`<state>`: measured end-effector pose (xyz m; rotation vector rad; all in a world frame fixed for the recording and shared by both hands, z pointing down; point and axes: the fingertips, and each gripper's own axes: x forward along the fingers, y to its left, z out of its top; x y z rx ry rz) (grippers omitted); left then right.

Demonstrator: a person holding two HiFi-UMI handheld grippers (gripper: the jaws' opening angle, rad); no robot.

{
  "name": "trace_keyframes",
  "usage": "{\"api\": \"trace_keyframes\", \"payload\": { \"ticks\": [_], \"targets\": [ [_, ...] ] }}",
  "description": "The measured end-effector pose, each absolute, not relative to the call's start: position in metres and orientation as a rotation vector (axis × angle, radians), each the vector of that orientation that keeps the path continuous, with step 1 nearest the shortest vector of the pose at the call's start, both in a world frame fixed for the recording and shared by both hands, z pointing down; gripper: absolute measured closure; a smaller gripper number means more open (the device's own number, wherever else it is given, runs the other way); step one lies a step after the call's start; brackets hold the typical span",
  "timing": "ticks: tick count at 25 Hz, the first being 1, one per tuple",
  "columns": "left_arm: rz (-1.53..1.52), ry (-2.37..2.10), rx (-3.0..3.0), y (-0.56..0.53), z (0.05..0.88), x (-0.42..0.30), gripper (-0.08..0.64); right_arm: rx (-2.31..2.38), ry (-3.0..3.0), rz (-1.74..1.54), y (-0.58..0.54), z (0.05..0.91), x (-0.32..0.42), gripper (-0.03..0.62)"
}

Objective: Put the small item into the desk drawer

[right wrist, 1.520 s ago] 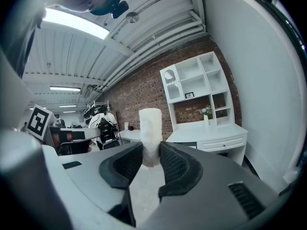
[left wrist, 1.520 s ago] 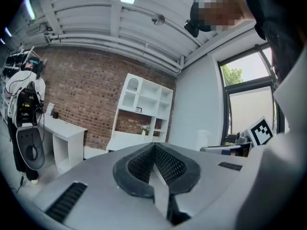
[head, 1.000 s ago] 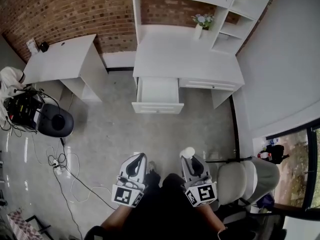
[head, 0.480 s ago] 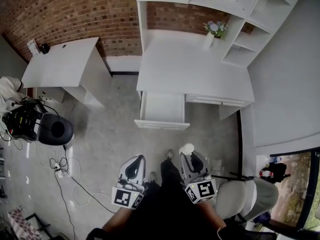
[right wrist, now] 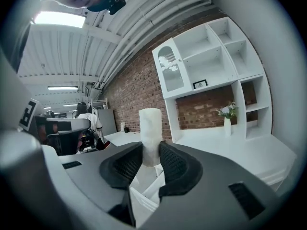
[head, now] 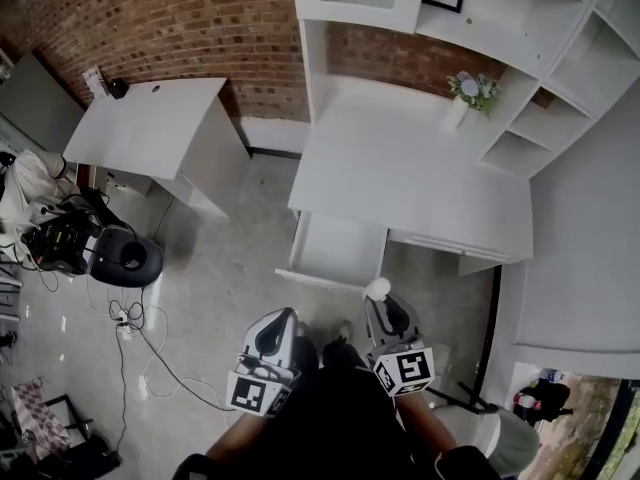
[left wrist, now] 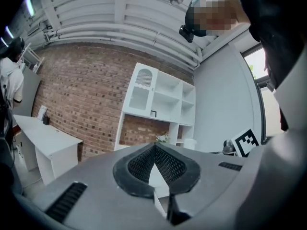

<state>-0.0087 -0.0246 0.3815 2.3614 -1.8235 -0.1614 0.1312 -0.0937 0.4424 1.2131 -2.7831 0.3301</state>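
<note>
Small item (right wrist: 150, 123): white and roll-shaped, it stands upright between the pads of my right tongs (right wrist: 151, 159), its top well clear above them.
Right tongs: partly closed, pressing on the item's lower part from both sides.
Left tongs (left wrist: 154, 150): tips together, holding nothing.
Drawer (head: 338, 251): pulled out of the bench (head: 400, 168), ahead of my right tongs and slightly left; it looks bare inside.
Step in hand: carrying the item to the drawer, I judge.
Doing it well: hold the grip even, bring the item over the drawer, and lower it inside the walls before letting go.
</note>
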Motion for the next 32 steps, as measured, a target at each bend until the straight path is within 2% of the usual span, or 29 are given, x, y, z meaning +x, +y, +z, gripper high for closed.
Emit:
{"api": "trace_keyframes", "payload": {
  "ticks": [15, 32],
  "targets": [
    [-0.165, -1.718, 2.390, -0.136, 0.408, -0.035, 0.536, 1.192, -2.582, 0.438, -0.190, 0.521, 0.100, 0.465],
    [-0.096, -1.679, 2.290, -0.229, 0.469, -0.093, 0.536, 1.014, -2.158, 0.688, -0.252, 0.756, 0.054, 0.465]
  ]
}}
